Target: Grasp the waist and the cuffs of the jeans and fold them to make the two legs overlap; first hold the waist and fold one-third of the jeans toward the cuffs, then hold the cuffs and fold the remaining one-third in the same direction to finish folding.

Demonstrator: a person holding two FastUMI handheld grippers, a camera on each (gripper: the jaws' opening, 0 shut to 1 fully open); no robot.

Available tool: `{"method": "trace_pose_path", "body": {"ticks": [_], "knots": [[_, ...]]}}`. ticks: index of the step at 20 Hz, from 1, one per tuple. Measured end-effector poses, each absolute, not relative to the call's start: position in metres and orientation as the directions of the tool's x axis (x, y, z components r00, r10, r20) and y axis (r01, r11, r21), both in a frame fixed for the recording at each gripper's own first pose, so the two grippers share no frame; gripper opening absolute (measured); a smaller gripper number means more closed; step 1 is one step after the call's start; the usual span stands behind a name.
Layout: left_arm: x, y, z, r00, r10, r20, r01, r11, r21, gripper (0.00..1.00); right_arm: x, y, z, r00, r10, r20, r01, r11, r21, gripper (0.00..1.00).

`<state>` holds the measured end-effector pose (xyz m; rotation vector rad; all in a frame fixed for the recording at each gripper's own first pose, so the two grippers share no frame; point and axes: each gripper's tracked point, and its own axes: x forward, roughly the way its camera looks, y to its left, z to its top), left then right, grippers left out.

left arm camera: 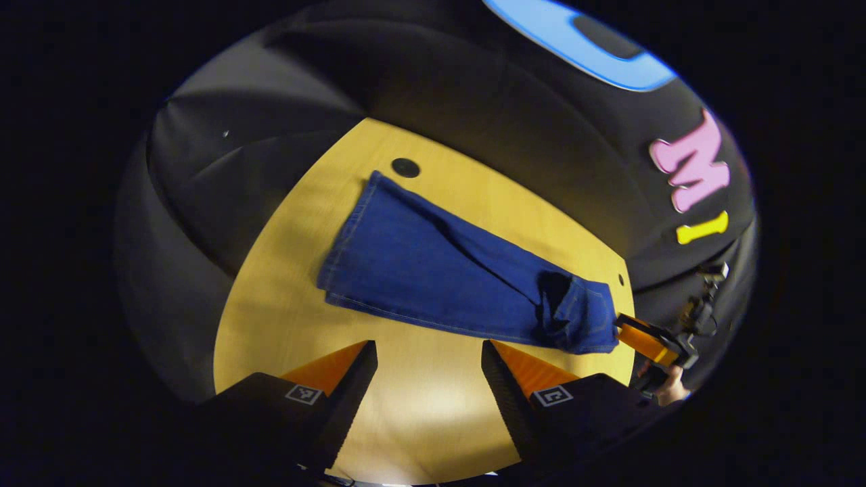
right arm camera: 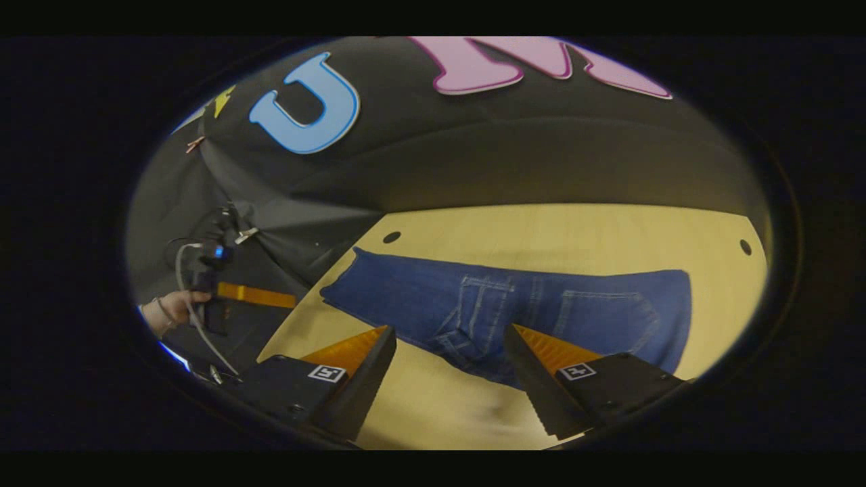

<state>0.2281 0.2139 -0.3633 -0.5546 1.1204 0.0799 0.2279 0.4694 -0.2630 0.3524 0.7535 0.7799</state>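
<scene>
Left gripper (left arm camera: 429, 379) and right gripper (right arm camera: 450, 368) wide open, empty, beside jeans (left arm camera: 446, 277); legs overlapped, waist grasp seemingly next.

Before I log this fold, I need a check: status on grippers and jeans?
Left gripper open, above bare table. Right gripper open, near jeans waist, not gripping. Jeans flat, legs overlapped, nothing in the way.

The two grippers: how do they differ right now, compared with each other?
The left gripper hovers over bare table, short of the jeans; the right gripper hangs over the jeans' waist end, by the pockets. Both are open, holding nothing.
</scene>
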Motion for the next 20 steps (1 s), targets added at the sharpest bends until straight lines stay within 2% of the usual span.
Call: {"method": "trace_pose_path", "body": {"ticks": [1,3,7,8,9,10,12,13,14,15,17,18,20], "knots": [[0.234,0.228,-0.373,0.416,-0.188,-0.890,-0.355,0.867,-0.349,0.97,0.228,0.452,-0.260,0.490,0.733,-0.472,-0.495,0.679,0.542,1.00],[0.244,0.249,-0.389,0.354,-0.146,-0.924,-0.392,0.874,-0.288,0.97,0.224,0.413,-0.259,0.513,0.713,-0.478,-0.467,0.699,0.542,0.98],[0.269,0.265,-0.419,0.288,-0.141,-0.947,-0.479,0.835,-0.270,0.97,0.209,0.355,-0.278,0.542,0.659,-0.522,-0.386,0.747,0.542,0.98],[0.269,0.270,-0.428,0.255,-0.125,-0.959,-0.483,0.843,-0.239,0.92,0.207,0.343,-0.284,0.547,0.644,-0.535,-0.369,0.759,0.536,0.98],[0.266,0.271,-0.435,0.225,-0.106,-0.968,-0.489,0.847,-0.207,0.97,0.206,0.336,-0.288,0.550,0.632,-0.545,-0.356,0.768,0.532,0.98],[0.266,0.270,-0.445,0.206,-0.112,-0.972,-0.498,0.843,-0.202,0.92,0.205,0.327,-0.292,0.557,0.619,-0.554,-0.344,0.779,0.524,0.98],[0.263,0.276,-0.454,0.159,-0.077,-0.984,-0.509,0.848,-0.148,0.92,0.208,0.318,-0.292,0.565,0.608,-0.557,-0.339,0.787,0.516,0.98],[0.266,0.279,-0.458,0.157,-0.065,-0.986,-0.509,0.850,-0.137,0.94,0.209,0.314,-0.291,0.566,0.610,-0.554,-0.338,0.785,0.519,0.98],[0.264,0.278,-0.459,0.143,-0.050,-0.989,-0.502,0.857,-0.115,0.90,0.209,0.313,-0.291,0.559,0.614,-0.557,-0.338,0.782,0.523,0.98],[0.264,0.276,-0.463,0.117,-0.036,-0.992,-0.474,0.876,-0.088,0.90,0.208,0.312,-0.295,0.549,0.615,-0.566,-0.341,0.783,0.521,0.98],[0.261,0.272,-0.462,0.032,-0.024,-0.999,-0.368,0.929,-0.034,0.91,0.208,0.314,-0.296,0.538,0.623,-0.568,-0.351,0.778,0.521,0.98],[0.264,0.273,-0.463,0.031,-0.018,-0.999,-0.322,0.947,-0.027,0.92,0.206,0.314,-0.295,0.532,0.630,-0.566,-0.354,0.772,0.528,0.98],[0.269,0.271,-0.464,0.047,-0.016,-0.999,-0.333,0.942,-0.031,0.93,0.206,0.313,-0.294,0.534,0.632,-0.562,-0.357,0.771,0.527,0.98]]}}
